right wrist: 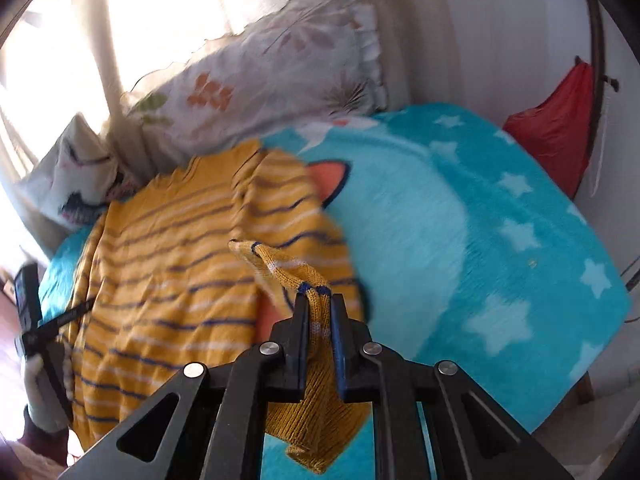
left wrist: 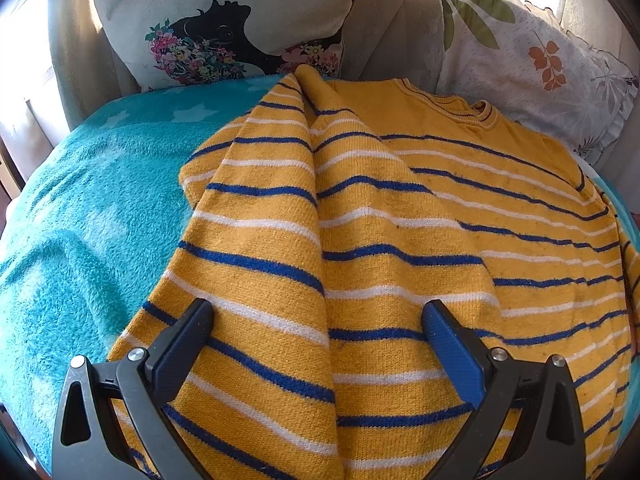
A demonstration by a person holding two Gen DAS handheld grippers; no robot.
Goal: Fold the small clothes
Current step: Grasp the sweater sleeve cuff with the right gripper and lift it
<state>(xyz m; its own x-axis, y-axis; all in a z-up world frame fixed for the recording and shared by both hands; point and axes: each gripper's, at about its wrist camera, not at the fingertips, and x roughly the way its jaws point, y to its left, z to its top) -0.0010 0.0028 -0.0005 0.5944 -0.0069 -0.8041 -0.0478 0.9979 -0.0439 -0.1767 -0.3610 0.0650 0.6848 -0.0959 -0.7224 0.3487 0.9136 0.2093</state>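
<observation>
A small yellow sweater with blue and white stripes lies on a teal star blanket. Its left sleeve is folded over the body, forming a ridge down the middle. My left gripper is open just above the sweater's lower part, fingers spread on either side of the folded sleeve. In the right wrist view my right gripper is shut on the sweater's right sleeve, held lifted above the sweater body. The left gripper's body shows at that view's left edge.
Two floral pillows lean at the head of the bed behind the sweater. The teal blanket extends to the right of the sweater. A red bag hangs by the wall at the far right.
</observation>
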